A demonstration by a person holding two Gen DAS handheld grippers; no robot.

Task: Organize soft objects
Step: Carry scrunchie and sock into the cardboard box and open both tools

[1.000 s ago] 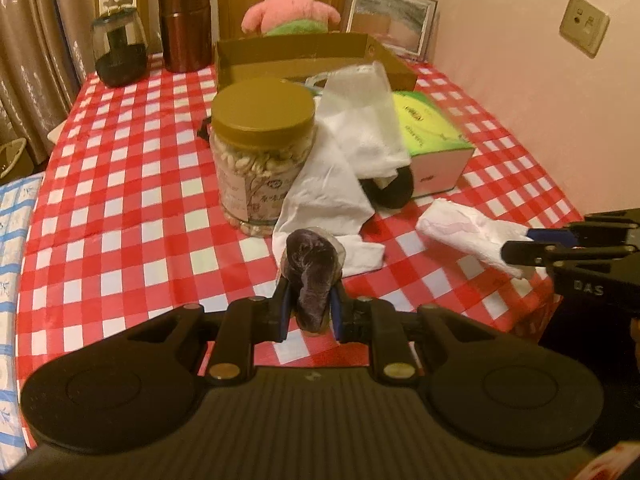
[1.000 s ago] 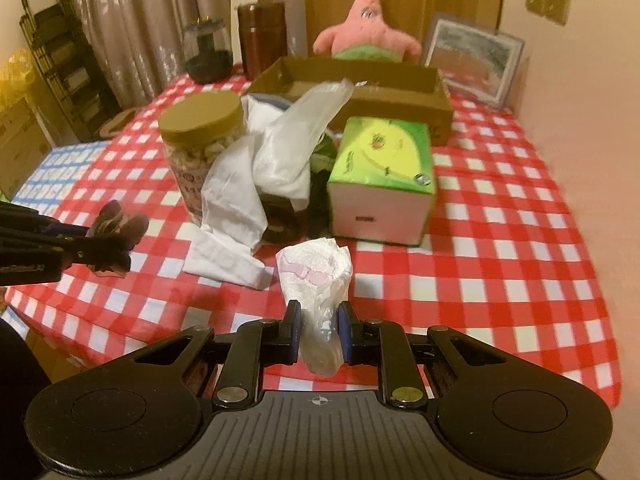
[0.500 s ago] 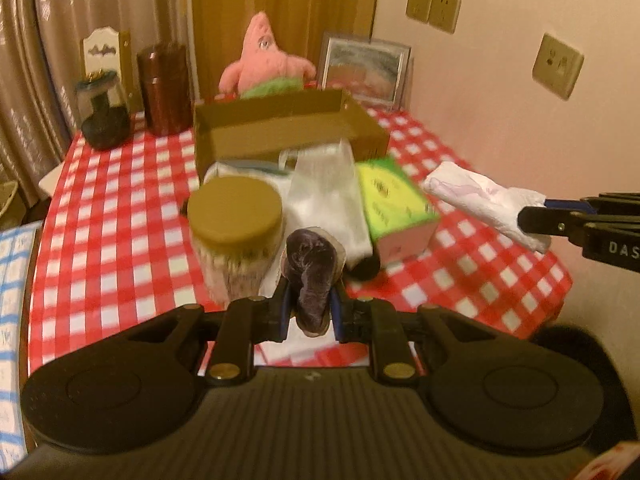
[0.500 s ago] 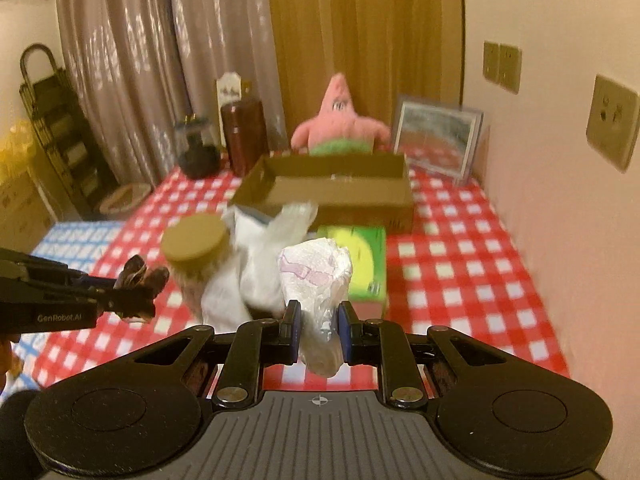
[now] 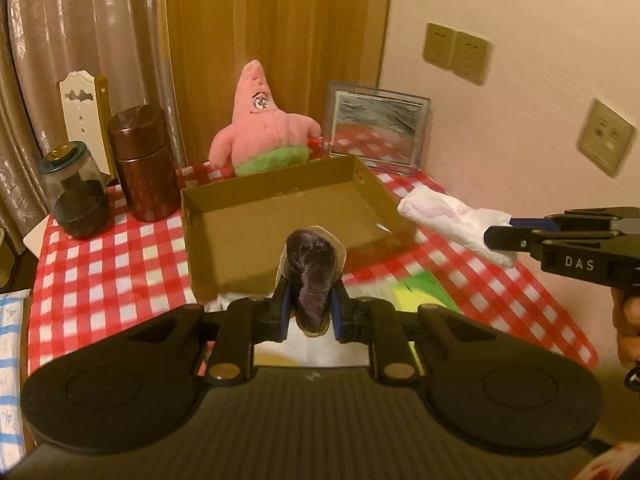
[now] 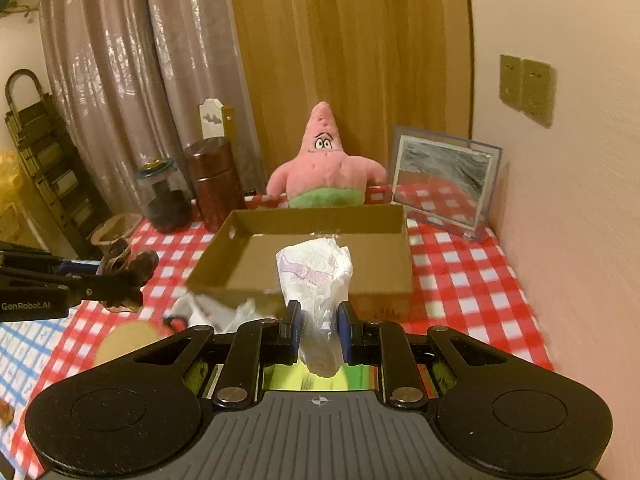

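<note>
Above the table, taking the cardboard box as our landmark, we note the following.

Cardboard box (image 5: 280,216): we see it open-topped and shallow on the red-checked tablecloth (image 5: 100,264); its floor looks bare from both wrist views.

Left gripper (image 5: 311,312): we hold it in front of the box's near wall. Its fingers (image 5: 283,308) stand only a little apart, pressed on either side of a dark purple plush item (image 5: 312,276) in a clear wrapper. The item's upper end shows against the box's interior in this view.

Right gripper (image 6: 319,326): we hold it before the box's near wall too, toward its right side. Its fingers (image 6: 293,328) are narrowly spread and clamp a crumpled white bundle with faint pink print (image 6: 316,276). From the left wrist view the bundle's free end hangs over the box's right wall.

Between the two: in the right wrist view the left gripper with its dark load sits off the box's left side, apart from the white bundle.

Behind the box: a pink star plush (image 6: 324,172) sits upright against its far wall, with a framed picture (image 6: 444,180) to the box's far right, leaning on the wall.

Left of the box: a brown canister (image 5: 142,164) and a dark glass jar (image 5: 76,196) stand side by side.

Near side of the box: white cloth (image 6: 236,312) and a green-topped tissue box (image 5: 420,292), both blurred and largely hidden by the grippers.
</note>
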